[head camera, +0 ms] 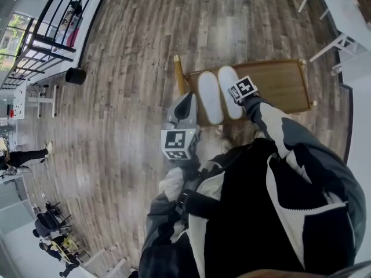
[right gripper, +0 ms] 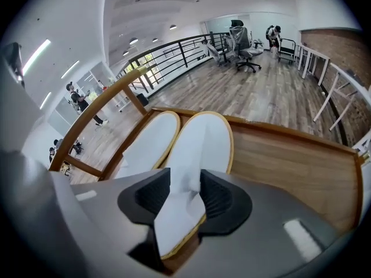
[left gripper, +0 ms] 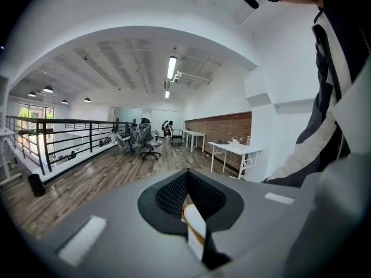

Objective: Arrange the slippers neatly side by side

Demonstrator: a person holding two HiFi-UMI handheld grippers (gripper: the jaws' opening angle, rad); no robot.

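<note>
Two white slippers with gold rims lie side by side, toes away from me, on a low wooden stand. The left slipper touches the right slipper along its length. My right gripper points steeply down over the right slipper's near end. Its jaws stand apart with the slipper's white upper between the pads. My left gripper hangs shut and empty just left of the stand, near my body. A sliver of slipper shows past its jaws.
The stand has a curved wooden rail on its left side. Wood floor surrounds it. A black bin stands by the railing at left, white tables at upper right, office chairs far off.
</note>
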